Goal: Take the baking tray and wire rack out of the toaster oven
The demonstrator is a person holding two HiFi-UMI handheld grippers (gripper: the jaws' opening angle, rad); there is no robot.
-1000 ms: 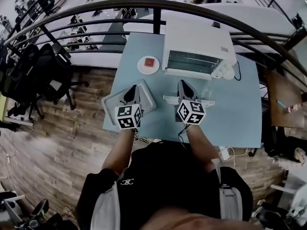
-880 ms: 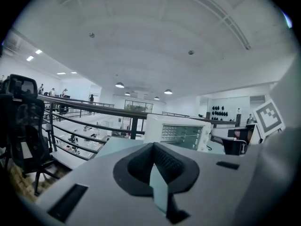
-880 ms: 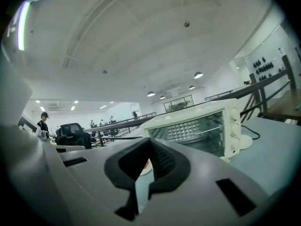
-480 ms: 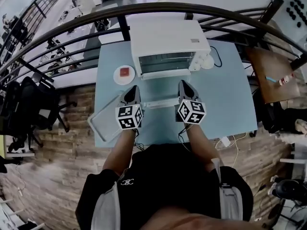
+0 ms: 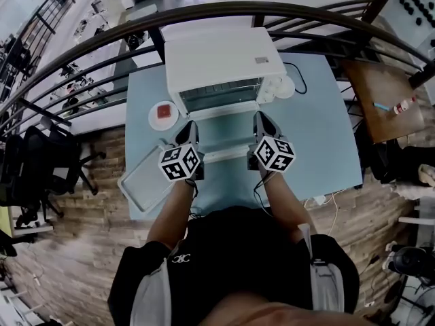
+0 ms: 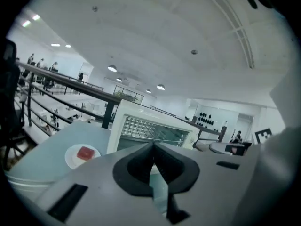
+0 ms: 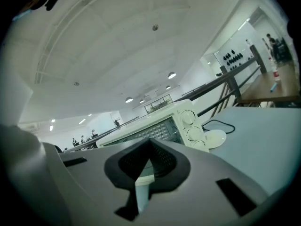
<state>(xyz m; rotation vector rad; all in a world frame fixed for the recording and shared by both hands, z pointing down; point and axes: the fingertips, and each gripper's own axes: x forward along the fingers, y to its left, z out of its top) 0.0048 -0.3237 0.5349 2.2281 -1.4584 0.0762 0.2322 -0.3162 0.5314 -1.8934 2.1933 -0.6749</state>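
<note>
The white toaster oven (image 5: 217, 63) stands at the back of the pale blue table (image 5: 319, 138) with its glass front (image 6: 150, 132) towards me; its knobs (image 7: 190, 125) show in the right gripper view. The baking tray (image 5: 143, 182) lies at the table's front left corner and hangs over the edge. A pale narrow strip, apparently the wire rack (image 5: 228, 156), lies on the table in front of the oven. My left gripper (image 5: 187, 133) (image 6: 153, 147) is shut at its left end, my right gripper (image 5: 264, 122) (image 7: 149, 142) shut at its right end. Nothing shows between either pair of jaws.
A white plate with a red block (image 5: 164, 114) (image 6: 83, 153) sits left of the oven. A white round disc (image 5: 285, 87) (image 7: 214, 136) and a black cable lie at the oven's right. A curved dark railing (image 5: 224, 11) runs behind the table.
Both grippers moved right across the table. The left one left the baking tray and now stands at the rack's left end; the right one shifted from the rack's middle to its right end.
</note>
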